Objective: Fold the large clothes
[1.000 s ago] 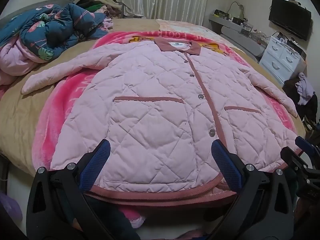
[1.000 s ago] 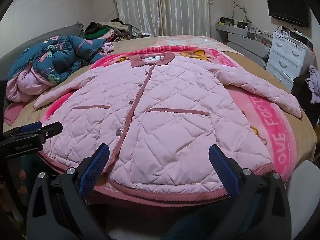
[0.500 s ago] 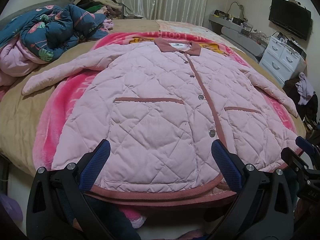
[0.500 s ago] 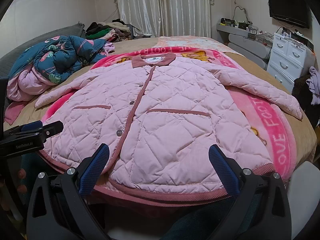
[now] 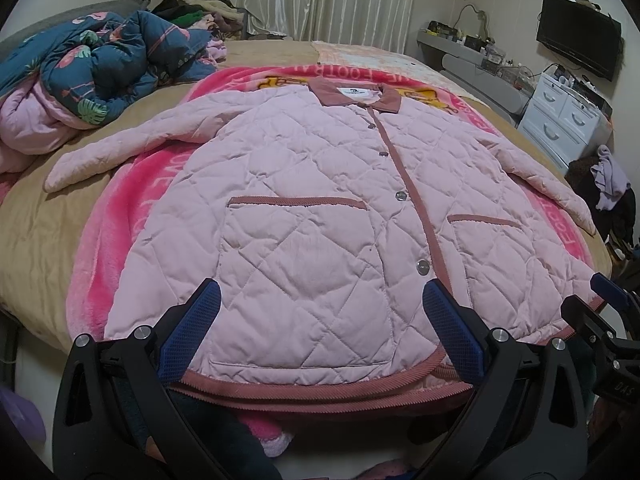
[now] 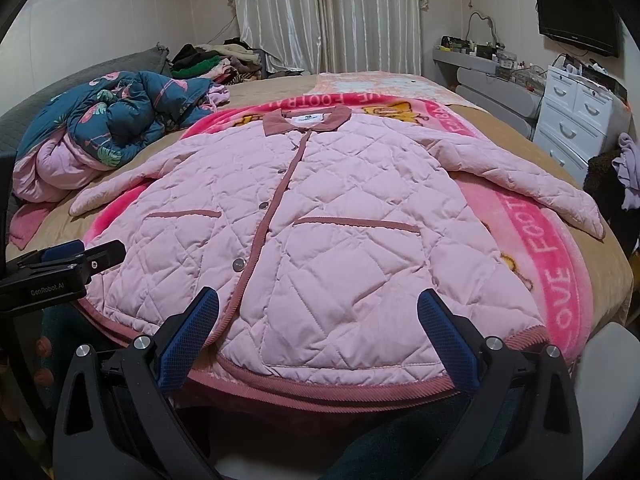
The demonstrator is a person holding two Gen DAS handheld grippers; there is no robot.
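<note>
A large pink quilted jacket [image 5: 320, 200] [image 6: 340, 208] lies flat and buttoned on a bright pink blanket [image 5: 132, 208] [image 6: 536, 248], collar far, both sleeves spread out to the sides. Its dusty-rose hem hangs at the near edge of the bed. My left gripper [image 5: 320, 332] is open, hovering just above the hem over the left pocket, nothing between its blue pads. My right gripper [image 6: 318, 332] is open above the hem by the right pocket. Each gripper shows at the edge of the other's view.
A heap of blue flamingo-print and pink bedding [image 5: 84, 80] sits at the far left of the bed [image 5: 36, 232]. Piled clothes [image 6: 216, 60] lie by the curtains. White drawers [image 6: 576, 120], a wall television [image 6: 576, 12] and a grey shelf stand on the right.
Both views have lifted and drawn back very slightly. The jacket has not moved and both grippers stay open.
</note>
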